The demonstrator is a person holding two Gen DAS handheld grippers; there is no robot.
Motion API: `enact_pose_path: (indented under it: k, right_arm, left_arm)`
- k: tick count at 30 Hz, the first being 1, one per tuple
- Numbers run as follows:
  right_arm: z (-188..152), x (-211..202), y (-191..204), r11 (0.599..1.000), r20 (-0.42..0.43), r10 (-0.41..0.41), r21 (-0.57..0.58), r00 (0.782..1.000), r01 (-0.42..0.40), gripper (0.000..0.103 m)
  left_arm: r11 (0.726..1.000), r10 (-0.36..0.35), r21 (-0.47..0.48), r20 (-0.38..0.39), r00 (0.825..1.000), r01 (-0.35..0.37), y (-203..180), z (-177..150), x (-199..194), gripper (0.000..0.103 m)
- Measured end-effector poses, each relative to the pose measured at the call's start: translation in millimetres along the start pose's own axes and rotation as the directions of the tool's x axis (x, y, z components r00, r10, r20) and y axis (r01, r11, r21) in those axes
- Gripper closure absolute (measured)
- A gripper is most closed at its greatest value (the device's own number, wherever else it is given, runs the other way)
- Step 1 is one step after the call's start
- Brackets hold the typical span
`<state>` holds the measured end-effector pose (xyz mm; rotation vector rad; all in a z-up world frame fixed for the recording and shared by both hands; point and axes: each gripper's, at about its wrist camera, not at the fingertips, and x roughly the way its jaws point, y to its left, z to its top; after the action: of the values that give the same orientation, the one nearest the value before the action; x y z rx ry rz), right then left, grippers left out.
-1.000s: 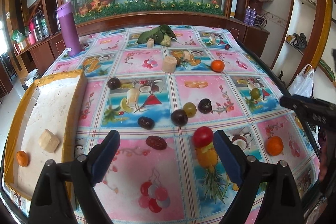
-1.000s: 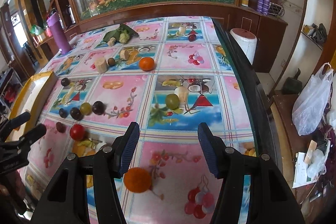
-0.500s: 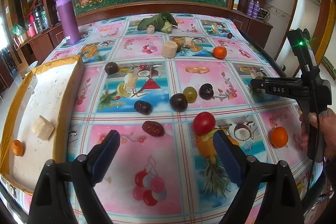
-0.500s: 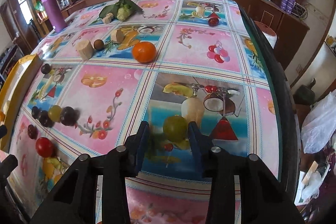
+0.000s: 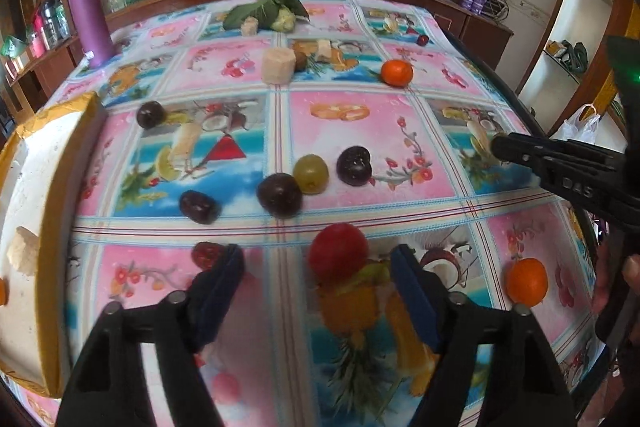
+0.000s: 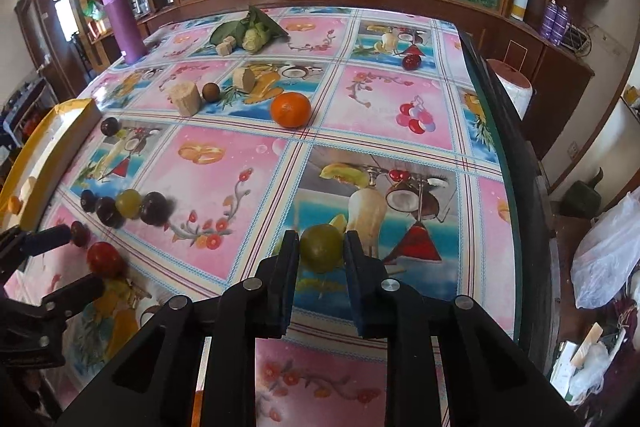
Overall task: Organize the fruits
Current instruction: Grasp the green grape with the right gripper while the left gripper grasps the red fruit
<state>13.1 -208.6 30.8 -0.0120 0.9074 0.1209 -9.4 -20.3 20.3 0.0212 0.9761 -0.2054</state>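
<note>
Nearest the right wrist camera, the right gripper (image 6: 321,251), black plastic with flat blue pads, has just closed its fingers (image 6: 289,259) on a smooth, round green fruit (image 6: 321,251) that sits at the near right of the worktop (image 6: 224,187), over a glossy oilcloth printed in pink and blue squares of fruit. To its left, the left gripper (image 5: 318,277) has its fingers (image 5: 412,295) apart, though they have just been narrowing; a shiny red fruit (image 5: 339,254) lies between their tips with no pad pressing on it, and a wrinkled dark red date (image 5: 206,254) rests against the outside of the left finger. A small orange (image 5: 527,282) sits just beside a hand (image 5: 624,291) at the right edge of the left wrist view. Beyond the red fruit, a loose row runs across the cloth: a dark oval fruit (image 5: 199,207), a round dark plum (image 5: 279,195), a pale green grape (image 5: 311,173) and another dark plum (image 5: 354,165), the middle ones touching. At the left edge stands a white tray (image 5: 52,163) with a yellow rim, holding a rough beige chunk (image 5: 23,251). Farther back lie a lone dark plum (image 5: 151,114), a cut pale cylinder (image 5: 278,66), a larger orange (image 5: 396,73), and a leafy green bundle (image 5: 264,11). A tall purple tumbler (image 5: 90,17) stands at the far left corner.
</note>
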Motion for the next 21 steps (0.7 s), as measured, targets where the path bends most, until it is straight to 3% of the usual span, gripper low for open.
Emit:
enact_pose_path:
  k: [3, 8, 21]
  right_arm:
    - [-2.5, -7.8, 4.1, 1.0, 0.012, 0.01, -0.007, 1.0, -0.01, 0.081]
    - [-6.0, -15.9, 8.3, 1.0, 0.026, 0.022, -0.002, 0.999, -0.022, 0.081]
    - [-19.3, -30.3, 26.0, 0.999, 0.039, 0.045, 0.023, 0.998, -0.046, 0.081]
  left_arm:
    - [1.0, -0.003, -0.016, -0.025, 1.0, 0.003, -0.7, 0.5, 9.3, 0.039]
    - [0.999, -0.034, -0.006, 0.006, 0.999, 0.034, -1.8, 0.9, 8.6, 0.068]
    - [0.997, -0.074, -0.029, 0.021, 0.997, 0.074, 16.7, -10.1, -18.4, 0.069]
